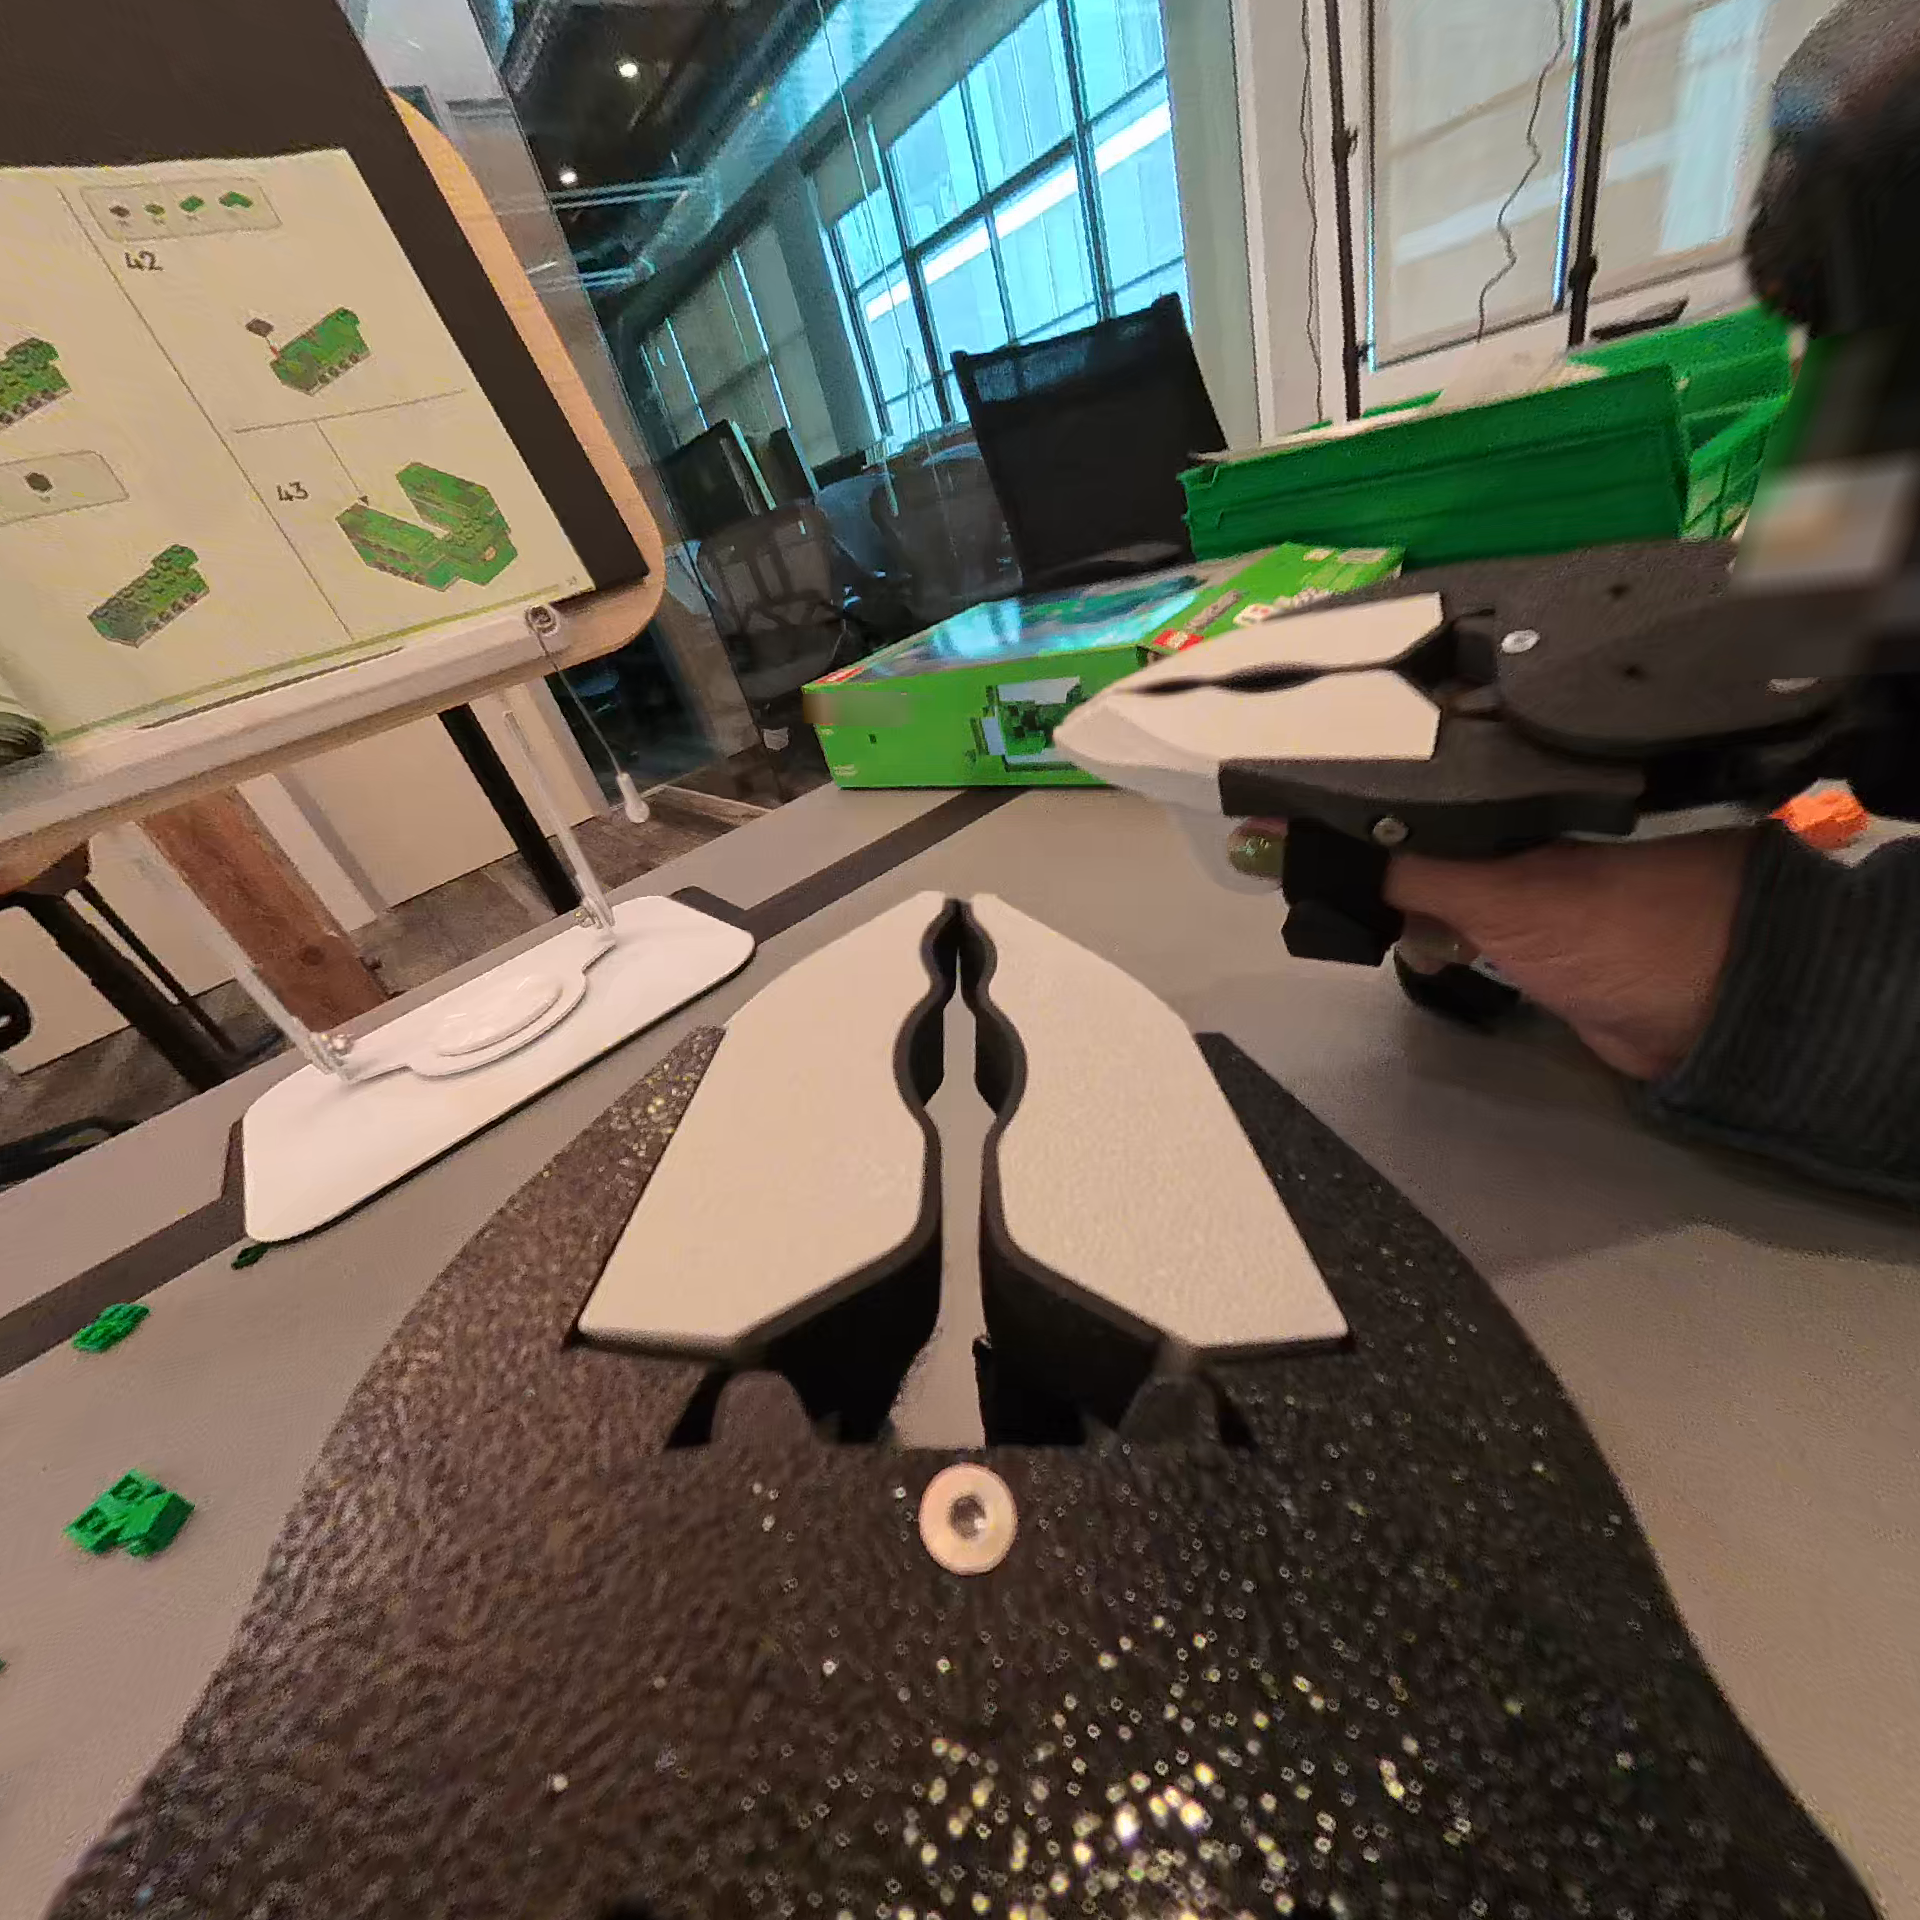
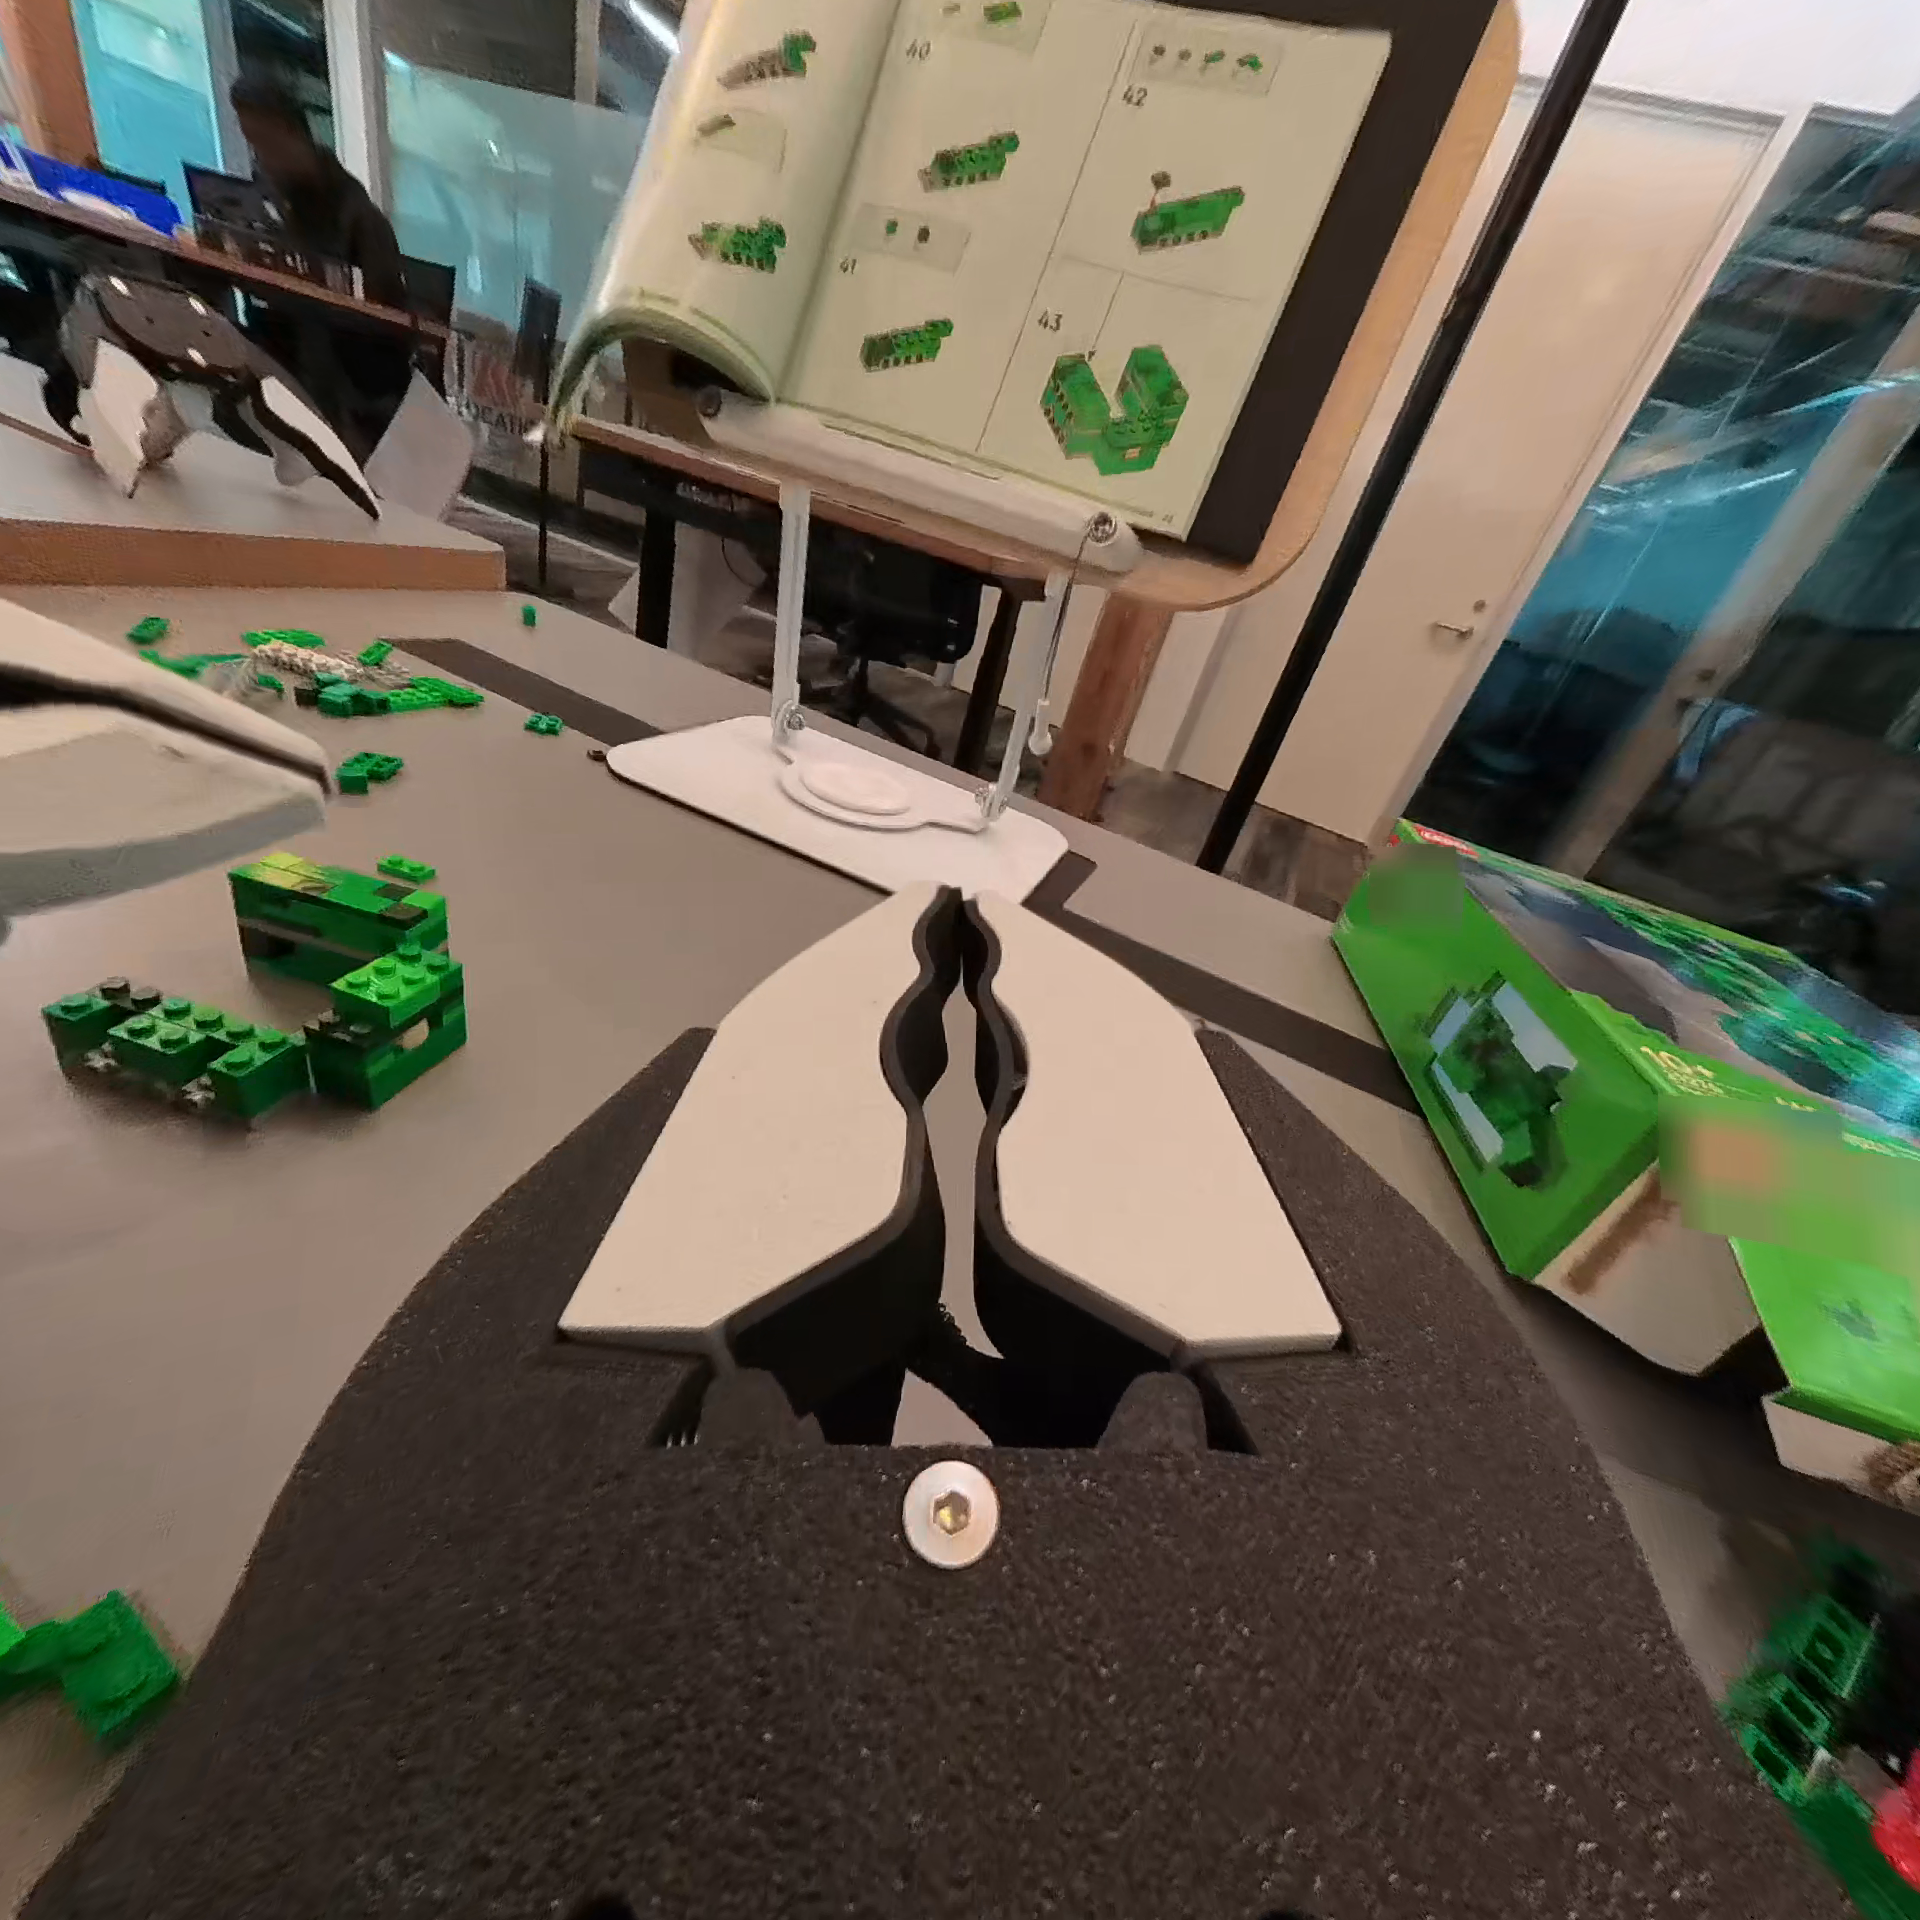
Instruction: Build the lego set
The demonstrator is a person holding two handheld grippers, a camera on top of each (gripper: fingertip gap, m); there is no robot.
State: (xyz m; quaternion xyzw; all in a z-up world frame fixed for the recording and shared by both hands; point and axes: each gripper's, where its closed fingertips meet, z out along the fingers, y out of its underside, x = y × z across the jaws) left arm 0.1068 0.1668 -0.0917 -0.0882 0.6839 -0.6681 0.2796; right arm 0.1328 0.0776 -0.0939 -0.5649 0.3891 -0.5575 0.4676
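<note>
My left gripper (image 1: 958, 906) is shut and empty, held above the grey table (image 1: 1558, 1351). My right gripper (image 2: 958, 902) is also shut and empty. It shows in the left wrist view (image 1: 1070, 727) at the right, held by a hand (image 1: 1558, 956). A partly built green lego model (image 2: 312, 987) lies on the table left of my right gripper. The left gripper's tip (image 2: 312, 774) hangs just above and behind the model. An open instruction booklet (image 2: 987, 239) stands on a white stand (image 2: 831, 800) at the back; it also shows in the left wrist view (image 1: 260, 416).
Loose green bricks (image 2: 343, 681) lie at the back left, others nearer (image 1: 130, 1517) (image 2: 94, 1662) (image 2: 1808, 1683). A green lego box (image 2: 1558, 1091) lies at the right, also in the left wrist view (image 1: 1039, 665). Green crates (image 1: 1455, 478) stand behind. A spare gripper (image 2: 208, 405) rests on a far table. My right fingertips sit around 10 cm from my left ones.
</note>
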